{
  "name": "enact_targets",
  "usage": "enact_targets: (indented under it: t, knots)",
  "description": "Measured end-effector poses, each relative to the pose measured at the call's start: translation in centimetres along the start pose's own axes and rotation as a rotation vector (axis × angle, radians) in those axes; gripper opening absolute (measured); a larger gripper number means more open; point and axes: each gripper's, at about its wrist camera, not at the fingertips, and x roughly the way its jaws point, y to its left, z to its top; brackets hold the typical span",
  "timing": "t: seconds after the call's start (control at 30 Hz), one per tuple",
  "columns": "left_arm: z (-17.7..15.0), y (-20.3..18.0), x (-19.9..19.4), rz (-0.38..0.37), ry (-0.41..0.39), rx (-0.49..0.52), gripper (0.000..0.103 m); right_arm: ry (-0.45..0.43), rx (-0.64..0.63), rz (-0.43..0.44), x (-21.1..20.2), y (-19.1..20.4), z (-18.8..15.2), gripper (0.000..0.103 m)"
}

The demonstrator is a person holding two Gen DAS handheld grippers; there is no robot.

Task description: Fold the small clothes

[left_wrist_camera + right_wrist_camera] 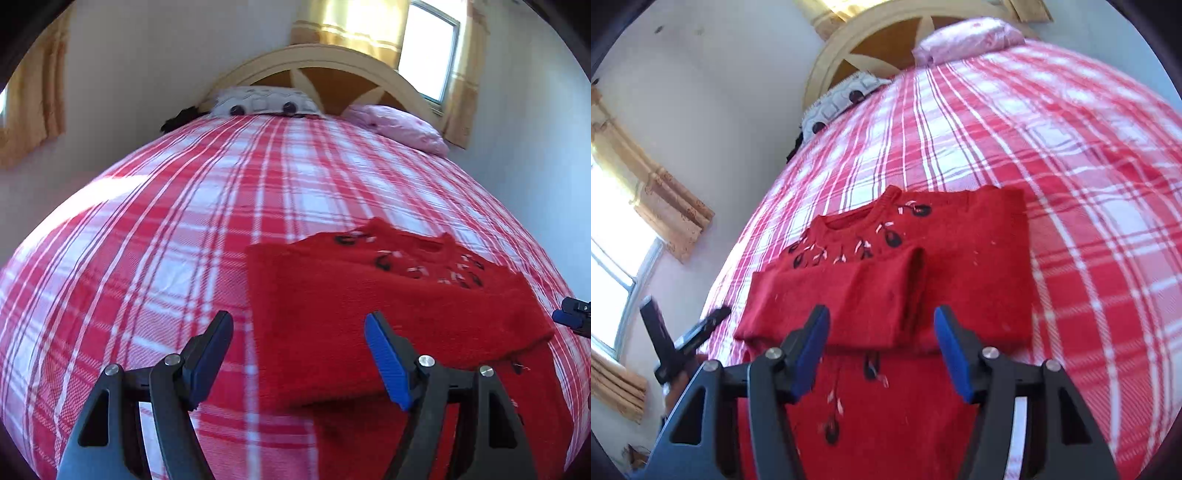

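A small red knitted sweater [960,266] with dark embroidered motifs near the collar lies on the red-and-white plaid bedspread [1089,184]. One sleeve [842,295] is folded across its front. My right gripper [881,332] is open and empty, just above the sweater's lower half. In the left wrist view the sweater [388,314] lies to the right, its side folded in. My left gripper [299,336] is open and empty, over the sweater's left edge. The right gripper's tip [574,315] shows at the far right; the left gripper [683,332] shows at the left of the right wrist view.
At the bed's head stand a wooden arched headboard [321,62], a white patterned pillow [264,99] and a pink pillow [399,123]. Curtained windows [428,48] are on the walls. The plaid bedspread [166,240] stretches to the left of the sweater.
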Motion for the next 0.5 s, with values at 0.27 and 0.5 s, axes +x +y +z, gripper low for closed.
enact_targets:
  t: [0.27,0.5]
  knots:
    - [-2.3,2.9,2.0,-0.104,0.065,-0.137,0.074,0.146,0.034,-0.057,6.4,-0.8,0.7,0.059]
    - [-2.5,2.6,1.9,-0.144,0.050,-0.110,0.074,0.149,-0.026,-0.052,6.6,0.6,0.5,0.011]
